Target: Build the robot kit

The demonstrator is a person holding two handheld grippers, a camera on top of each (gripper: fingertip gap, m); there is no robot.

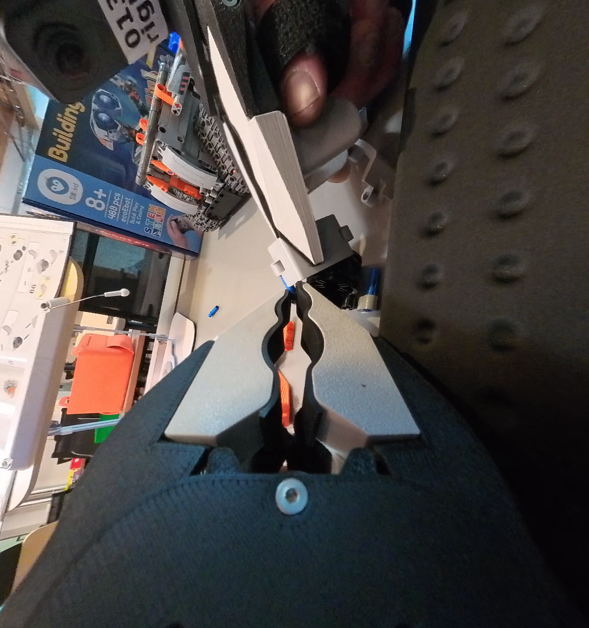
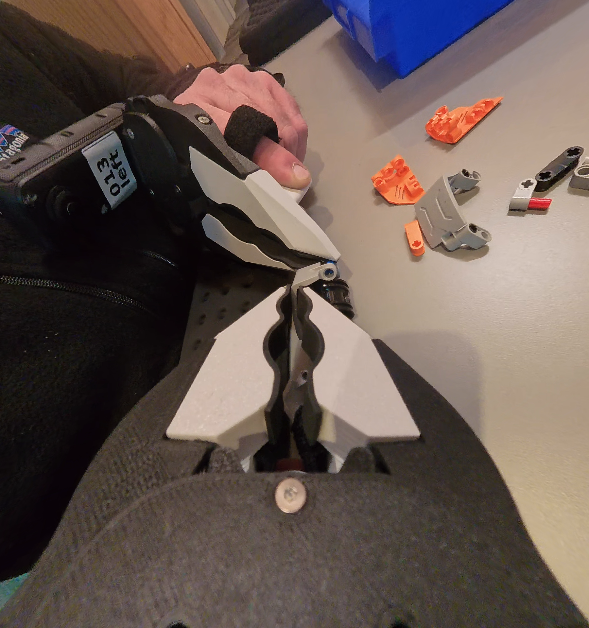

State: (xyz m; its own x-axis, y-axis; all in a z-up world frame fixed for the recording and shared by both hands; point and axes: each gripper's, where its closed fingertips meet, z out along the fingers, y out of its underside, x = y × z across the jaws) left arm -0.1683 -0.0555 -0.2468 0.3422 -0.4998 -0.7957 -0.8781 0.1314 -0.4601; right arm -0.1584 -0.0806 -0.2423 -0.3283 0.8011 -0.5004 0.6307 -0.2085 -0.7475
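Note:
My left gripper (image 1: 294, 287) is shut, pinching a small blue pin (image 1: 288, 288) at its tips. In the right wrist view it (image 2: 332, 260) comes in from the left, held by a hand (image 2: 252, 102). The pin (image 2: 327, 272) sits in the hole of a light grey connector piece (image 2: 311, 273). My right gripper (image 2: 291, 290) is shut on that grey piece, which has a black ribbed part (image 2: 337, 297) behind it. In the left wrist view the right gripper (image 1: 315, 260) comes down from the top, holding the grey piece (image 1: 286, 263). Both grippers' tips almost touch just above the table (image 2: 490, 339).
Loose parts lie to the right: two orange panels (image 2: 463, 119) (image 2: 396, 183), a grey curved panel (image 2: 446, 210), a small orange piece (image 2: 415, 238), a black beam (image 2: 558, 168), a grey-and-red piece (image 2: 529, 200). A blue bin (image 2: 422, 30) stands behind. A blue box (image 1: 109, 163), a grey-orange model (image 1: 181, 153) and a loose blue pin (image 1: 213, 311) show in the left wrist view. My left and right fingertips are right by each other. Both grippers' tips are roughly 20 cm from the grey-orange model (image 1: 181, 153).

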